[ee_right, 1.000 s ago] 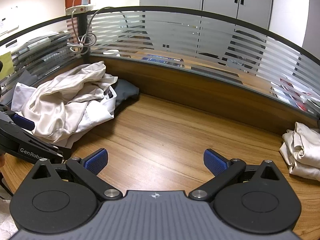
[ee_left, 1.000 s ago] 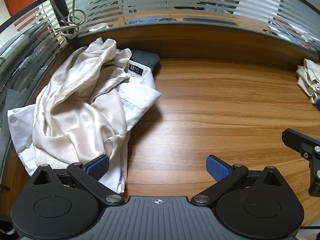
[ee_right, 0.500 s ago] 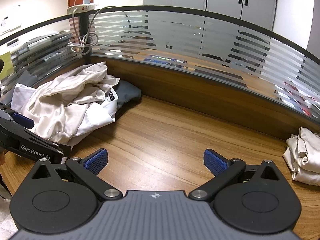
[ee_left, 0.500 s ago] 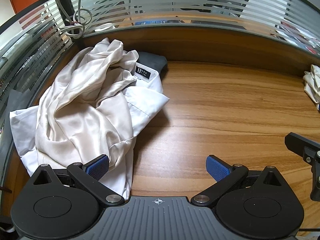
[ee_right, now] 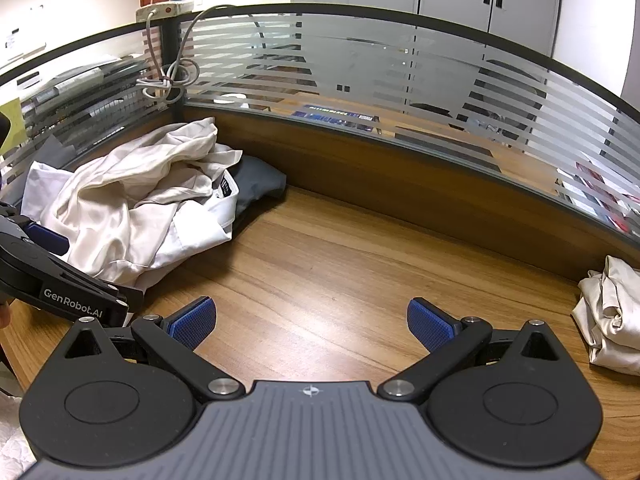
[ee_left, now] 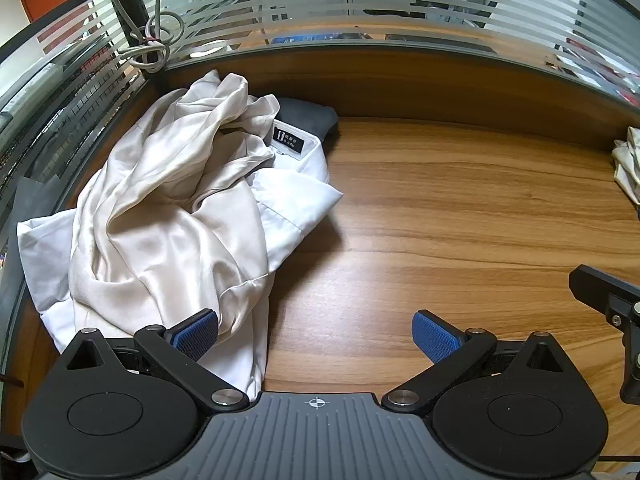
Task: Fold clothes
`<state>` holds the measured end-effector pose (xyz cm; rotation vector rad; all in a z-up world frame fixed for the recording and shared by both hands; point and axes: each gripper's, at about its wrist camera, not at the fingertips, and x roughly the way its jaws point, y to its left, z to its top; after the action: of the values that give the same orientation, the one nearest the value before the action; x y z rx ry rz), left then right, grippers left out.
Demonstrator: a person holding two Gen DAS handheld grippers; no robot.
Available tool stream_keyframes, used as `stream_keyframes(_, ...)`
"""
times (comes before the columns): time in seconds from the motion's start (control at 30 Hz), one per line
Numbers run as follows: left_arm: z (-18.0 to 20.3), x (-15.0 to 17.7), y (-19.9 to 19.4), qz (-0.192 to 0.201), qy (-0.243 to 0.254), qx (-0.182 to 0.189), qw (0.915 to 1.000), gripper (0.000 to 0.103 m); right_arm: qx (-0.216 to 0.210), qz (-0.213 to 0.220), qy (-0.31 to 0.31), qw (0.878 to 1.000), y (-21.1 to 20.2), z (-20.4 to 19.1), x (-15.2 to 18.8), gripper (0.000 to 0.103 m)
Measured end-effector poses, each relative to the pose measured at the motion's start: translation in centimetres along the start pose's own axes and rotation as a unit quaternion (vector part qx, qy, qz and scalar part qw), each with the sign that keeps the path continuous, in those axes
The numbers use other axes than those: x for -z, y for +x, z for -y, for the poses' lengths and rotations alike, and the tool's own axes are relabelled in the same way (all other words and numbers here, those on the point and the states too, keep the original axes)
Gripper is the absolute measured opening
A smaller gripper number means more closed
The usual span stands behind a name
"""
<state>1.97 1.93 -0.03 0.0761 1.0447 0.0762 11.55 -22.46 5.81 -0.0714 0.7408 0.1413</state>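
At the counter's (ee_left: 440, 208) near edge both tongs hang released and empty, the left tongs (ee_left: 316, 334) beside the heap's hem, the right tongs (ee_right: 311, 322) over bare wood; farther, in the left corner, the champagne satin garment (ee_left: 160, 216) lies crumpled atop a white shirt (ee_left: 296, 196), probably awaiting pickup; a folded satin piece (ee_right: 612, 316) sits at the right edge, apart.
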Motion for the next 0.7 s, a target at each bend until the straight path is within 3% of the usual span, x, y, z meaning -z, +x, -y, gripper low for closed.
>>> stream_keyframes(0.7,0.64,0.03,0.43,0.001,0.005,-0.001,1.0,0.103,0.006,0.0,0.003,1.0,0.32,-0.07,0.07,0.102)
